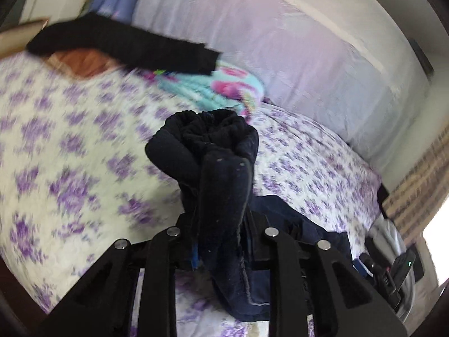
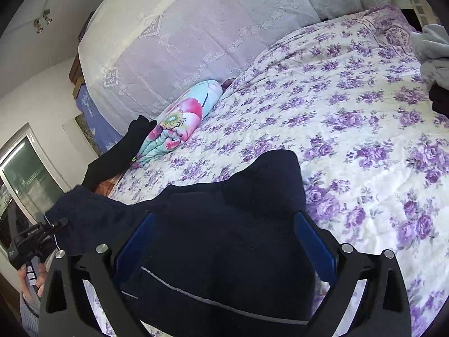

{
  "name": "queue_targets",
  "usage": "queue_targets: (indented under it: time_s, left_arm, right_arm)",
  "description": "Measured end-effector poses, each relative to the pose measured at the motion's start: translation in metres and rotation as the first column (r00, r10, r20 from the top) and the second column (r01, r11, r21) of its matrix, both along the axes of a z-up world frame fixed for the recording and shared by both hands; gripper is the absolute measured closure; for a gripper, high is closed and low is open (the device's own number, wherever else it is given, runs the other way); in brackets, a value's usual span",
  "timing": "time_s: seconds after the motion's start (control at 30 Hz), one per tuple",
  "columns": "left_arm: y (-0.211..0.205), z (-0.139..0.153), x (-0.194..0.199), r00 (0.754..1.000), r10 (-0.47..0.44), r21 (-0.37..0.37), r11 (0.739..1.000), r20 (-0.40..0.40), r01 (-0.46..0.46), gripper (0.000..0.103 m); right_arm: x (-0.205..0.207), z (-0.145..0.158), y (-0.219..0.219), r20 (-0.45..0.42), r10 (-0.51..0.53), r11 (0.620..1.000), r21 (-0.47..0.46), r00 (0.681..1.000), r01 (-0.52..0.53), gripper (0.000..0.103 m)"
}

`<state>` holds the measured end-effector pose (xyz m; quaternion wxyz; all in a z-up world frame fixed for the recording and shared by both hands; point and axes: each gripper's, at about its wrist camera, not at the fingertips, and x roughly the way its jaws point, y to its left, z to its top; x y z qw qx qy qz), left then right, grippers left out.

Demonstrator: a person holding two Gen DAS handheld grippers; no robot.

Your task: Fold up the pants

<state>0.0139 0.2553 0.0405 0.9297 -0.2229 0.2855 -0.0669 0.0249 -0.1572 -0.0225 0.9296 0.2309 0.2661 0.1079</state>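
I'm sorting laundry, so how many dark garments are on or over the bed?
2: the navy pants held in the left tongs, and a black garment by the floral pillow. Others may be hidden.

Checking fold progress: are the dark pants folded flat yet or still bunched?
Still bunched. The pants hang crumpled from the shut left gripper; in the right wrist view they drape loosely between the open right gripper's fingers.

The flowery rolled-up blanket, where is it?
In the right wrist view the rolled blanket lies at the far left of the bed, against the big white-covered pillows; a black sock lies just left of it.
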Motion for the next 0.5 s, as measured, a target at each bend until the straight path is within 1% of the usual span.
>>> queue_targets:
  time_s: [0.07,0.1,0.17,0.27,0.37,0.4,0.47,0.5]
  left_arm:
    - [-0.011,0.011,0.002,1.0,-0.021,0.007,1.0,0.01,0.021,0.083]
    - [-0.022,0.018,0.003,0.999,-0.035,0.029,0.999,0.018,0.035,0.083]
    - [-0.051,0.034,0.003,0.997,-0.066,0.123,0.991,0.05,0.059,0.083]
    - [-0.095,0.049,0.004,0.987,-0.139,0.192,0.974,0.082,0.122,0.083]
    - [-0.149,0.06,0.009,0.965,-0.241,0.248,0.946,0.1,0.21,0.083]
    - [-0.175,0.063,0.009,0.951,-0.29,0.274,0.928,0.107,0.253,0.083]
    - [-0.21,0.061,0.008,0.928,-0.354,0.307,0.901,0.115,0.306,0.083]
    - [-0.236,0.057,0.006,0.909,-0.401,0.332,0.877,0.11,0.347,0.083]
  right_arm:
    - [-0.003,0.001,-0.005,0.004,-0.016,1.0,-0.005,1.0,0.016,0.004]
    - [-0.005,0.001,-0.008,0.005,-0.022,1.0,-0.005,1.0,0.022,0.004]
    - [-0.011,0.002,-0.017,0.008,-0.044,0.999,-0.009,0.999,0.044,0.004]
    - [-0.02,0.002,-0.033,0.011,-0.093,0.995,-0.02,0.996,0.093,0.004]
    - [-0.028,-0.002,-0.053,0.0,-0.139,0.99,0.019,0.99,0.139,0.004]
    - [-0.031,-0.004,-0.059,-0.006,-0.152,0.988,0.034,0.988,0.152,0.004]
    - [-0.039,-0.007,-0.073,-0.015,-0.182,0.982,0.049,0.983,0.183,0.004]
    - [-0.043,-0.008,-0.078,-0.016,-0.195,0.979,0.05,0.981,0.195,0.004]
